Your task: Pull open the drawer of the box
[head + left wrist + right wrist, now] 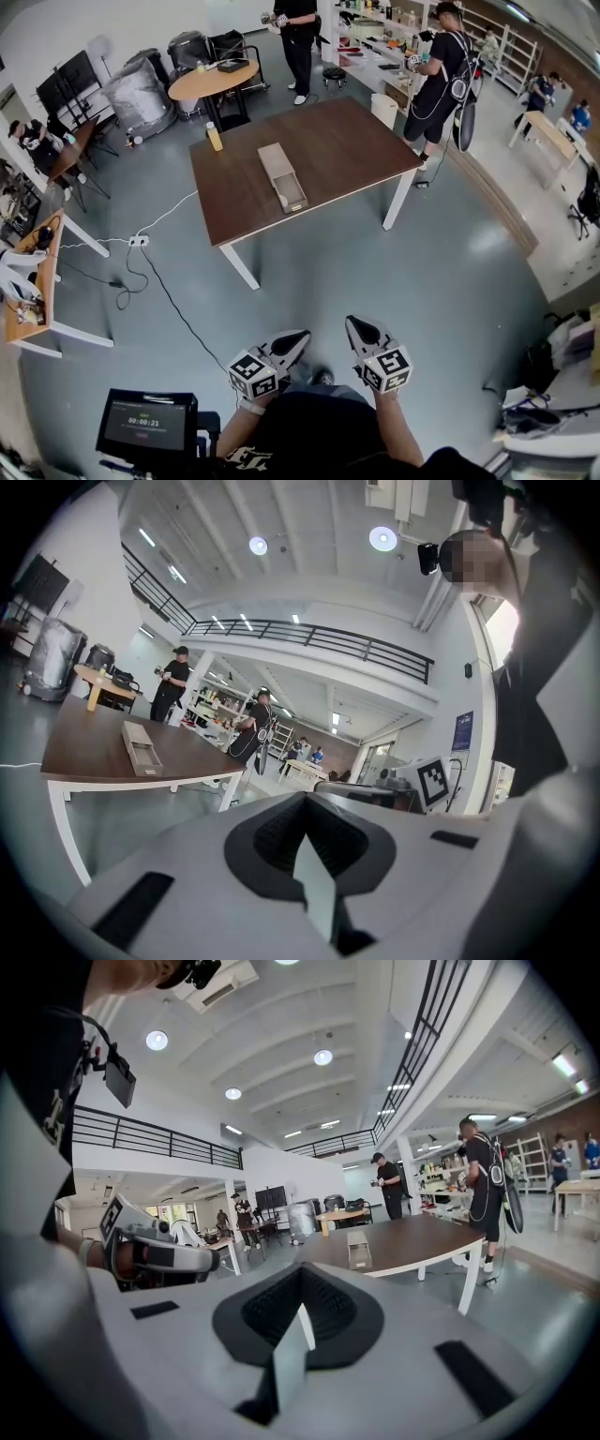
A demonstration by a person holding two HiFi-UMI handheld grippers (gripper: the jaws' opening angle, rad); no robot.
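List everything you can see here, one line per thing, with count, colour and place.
table: one, brown top, white legs, mid-floor
box with drawer: one, tan, middle of the table
bottle: one, yellow, table's far left corner
round table: one, light wood, beyond the table
standing people: two, in black, far side
power strip: one, white, floor left of the table
screen: one, black, lower left
left gripper: one, grey, shut, empty, held low near the person
right gripper: one, grey, shut, empty, beside it
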